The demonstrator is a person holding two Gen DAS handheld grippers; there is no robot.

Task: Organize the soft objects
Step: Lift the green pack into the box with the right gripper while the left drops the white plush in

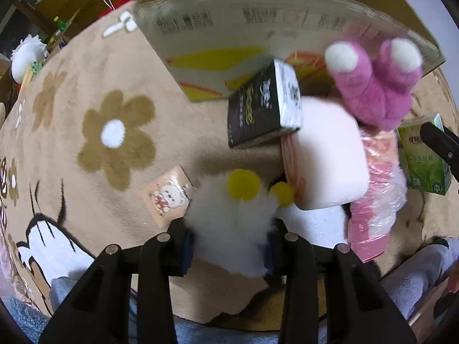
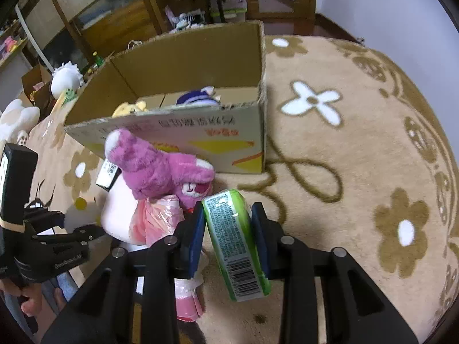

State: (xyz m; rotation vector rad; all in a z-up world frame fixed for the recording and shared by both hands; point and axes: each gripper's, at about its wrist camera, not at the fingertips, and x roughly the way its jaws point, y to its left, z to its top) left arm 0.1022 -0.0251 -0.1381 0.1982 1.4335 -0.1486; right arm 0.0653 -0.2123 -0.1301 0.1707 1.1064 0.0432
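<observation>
My left gripper (image 1: pixel 229 243) points down and is shut on a white fluffy plush (image 1: pixel 229 223) with yellow round feet, on the beige flower rug (image 1: pixel 114 143). My right gripper (image 2: pixel 229 229) is shut on a green tissue pack (image 2: pixel 235 240), its blue pads pressing both sides; the green tissue pack (image 1: pixel 424 160) also shows at the right edge of the left wrist view. A pink plush (image 2: pixel 160 169) lies on a pale pink soft block (image 1: pixel 330 154) and a pink plastic-wrapped pack (image 1: pixel 375 195). A black tissue pack (image 1: pixel 264 109) leans by the open cardboard box (image 2: pixel 183 132).
Inside the box lie a yellow plush (image 2: pixel 129 109) and a purple-and-white plush (image 2: pixel 198 97). A small packet with a bear picture (image 1: pixel 166 195) lies left of the white plush. White plush toys (image 2: pixel 66 80) and wooden shelves stand behind the box. A person's trouser legs are at the rug's near edge.
</observation>
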